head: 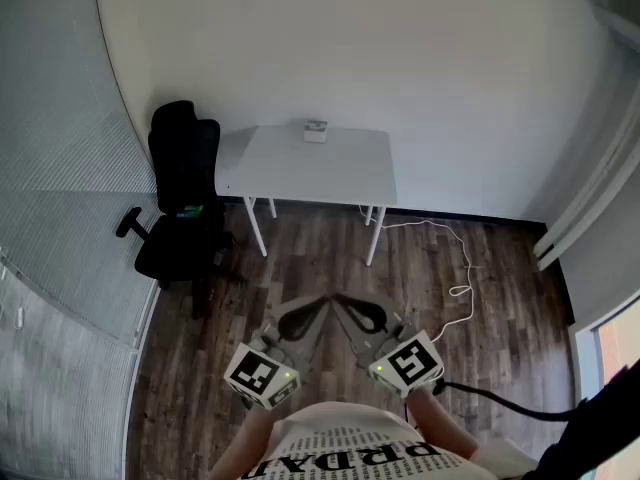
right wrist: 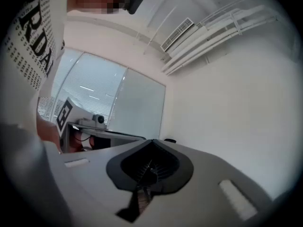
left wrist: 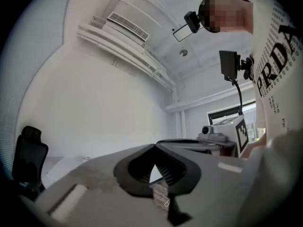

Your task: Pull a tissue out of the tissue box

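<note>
A small tissue box (head: pixel 316 130) stands at the far edge of a white table (head: pixel 300 173) against the wall, several steps away from me. Both grippers are held low, close to my body, above the wood floor. My left gripper (head: pixel 320 308) and right gripper (head: pixel 346 304) point towards each other, their tips almost touching. In the left gripper view the left gripper (left wrist: pixel 154 146) has its jaws met at the tip, with nothing between them. The right gripper (right wrist: pixel 151 141) in its own view is likewise shut and empty. Both gripper cameras look up at wall and ceiling.
A black office chair (head: pixel 180 203) stands left of the table. A white cable (head: pixel 455 258) trails over the floor to the right of the table legs. Blinds (head: pixel 60 168) line the left side, and a white frame (head: pixel 590 198) stands at the right.
</note>
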`<move>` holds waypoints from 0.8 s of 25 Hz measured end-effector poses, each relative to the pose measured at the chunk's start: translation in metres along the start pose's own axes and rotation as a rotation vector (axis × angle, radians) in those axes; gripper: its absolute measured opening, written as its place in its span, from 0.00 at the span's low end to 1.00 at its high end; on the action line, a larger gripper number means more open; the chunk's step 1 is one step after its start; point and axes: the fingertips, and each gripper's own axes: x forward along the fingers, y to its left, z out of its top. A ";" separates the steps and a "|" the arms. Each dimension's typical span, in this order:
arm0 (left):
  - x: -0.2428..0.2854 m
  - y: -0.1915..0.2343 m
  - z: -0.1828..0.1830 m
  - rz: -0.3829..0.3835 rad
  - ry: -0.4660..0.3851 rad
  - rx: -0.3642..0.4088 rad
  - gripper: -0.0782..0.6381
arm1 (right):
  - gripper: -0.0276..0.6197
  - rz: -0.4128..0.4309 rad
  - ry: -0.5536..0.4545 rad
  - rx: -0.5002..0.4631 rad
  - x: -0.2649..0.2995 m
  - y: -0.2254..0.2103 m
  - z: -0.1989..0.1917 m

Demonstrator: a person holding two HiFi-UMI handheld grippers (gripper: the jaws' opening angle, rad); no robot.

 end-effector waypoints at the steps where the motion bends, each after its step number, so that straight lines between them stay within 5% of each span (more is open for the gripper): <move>1: -0.002 -0.001 0.000 0.003 -0.003 0.000 0.10 | 0.05 0.001 0.001 -0.003 0.000 0.002 0.000; 20: -0.032 -0.001 0.002 0.018 -0.028 -0.018 0.10 | 0.05 -0.001 -0.027 0.005 0.004 0.032 0.007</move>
